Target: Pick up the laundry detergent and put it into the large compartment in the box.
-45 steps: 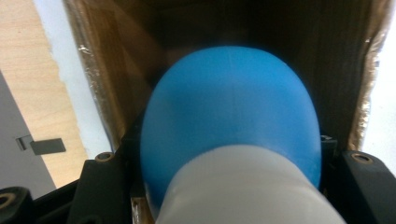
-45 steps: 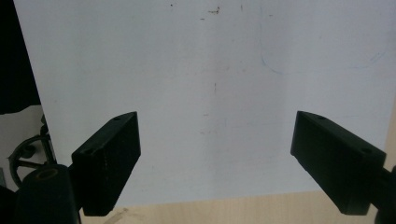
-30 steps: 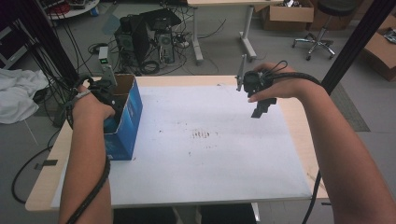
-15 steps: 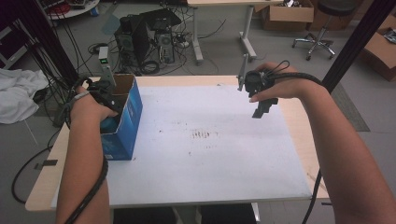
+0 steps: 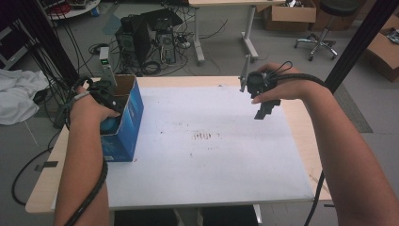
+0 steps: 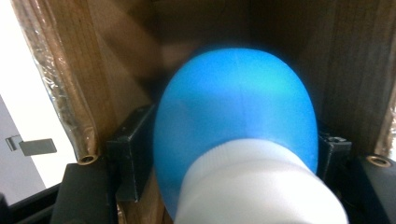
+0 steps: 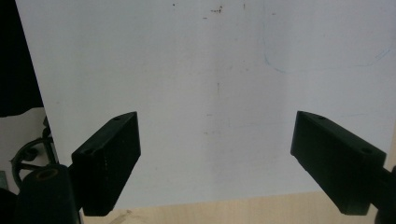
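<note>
The counter (image 5: 291,117) is pale wood with a white sheet (image 5: 207,155) laid over most of its top; beyond its far edge the grey floor (image 5: 221,52) carries two computer towers (image 5: 146,40) amid a tangle of black cables; just right of the towers rise the white legs of a second table (image 5: 221,28); further right stand cardboard boxes (image 5: 287,14) and a rolling stool (image 5: 329,28); left of the counter a white cloth (image 5: 16,94) lies heaped; the light is even and soft.
</note>
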Available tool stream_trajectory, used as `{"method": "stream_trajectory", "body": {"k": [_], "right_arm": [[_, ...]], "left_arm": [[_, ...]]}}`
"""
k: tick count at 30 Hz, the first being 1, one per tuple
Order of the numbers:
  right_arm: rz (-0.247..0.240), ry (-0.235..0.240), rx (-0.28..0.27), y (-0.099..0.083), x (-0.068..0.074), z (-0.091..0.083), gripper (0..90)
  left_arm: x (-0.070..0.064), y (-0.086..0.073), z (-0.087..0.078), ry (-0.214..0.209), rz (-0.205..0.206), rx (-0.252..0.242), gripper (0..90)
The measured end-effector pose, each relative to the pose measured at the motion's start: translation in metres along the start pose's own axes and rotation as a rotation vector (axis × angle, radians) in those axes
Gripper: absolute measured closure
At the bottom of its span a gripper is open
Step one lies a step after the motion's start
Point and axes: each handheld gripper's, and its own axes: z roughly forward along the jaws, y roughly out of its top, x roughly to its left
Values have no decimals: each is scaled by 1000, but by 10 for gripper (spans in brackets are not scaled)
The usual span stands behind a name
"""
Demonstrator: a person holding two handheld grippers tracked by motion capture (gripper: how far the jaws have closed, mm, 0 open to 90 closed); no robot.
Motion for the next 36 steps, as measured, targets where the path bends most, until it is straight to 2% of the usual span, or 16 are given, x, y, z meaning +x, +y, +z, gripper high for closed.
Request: {"method": "stream_trajectory", "body": {"k": [10, 19, 28, 36], "right_arm": [[2, -2, -4, -1, 0, -1, 160], [0, -4, -6, 0, 2, -2, 160], [-2, -11, -10, 0, 3, -5, 160], [-4, -13, -11, 0, 4, -7, 160]], "left_arm": [[-2, -3, -12, 4, 1, -22, 312], [-3, -10, -30, 5, -5, -46, 252], [-8, -15, -49, 28, 13, -63, 211], [-18, -18, -67, 45, 50, -83, 154]]}}
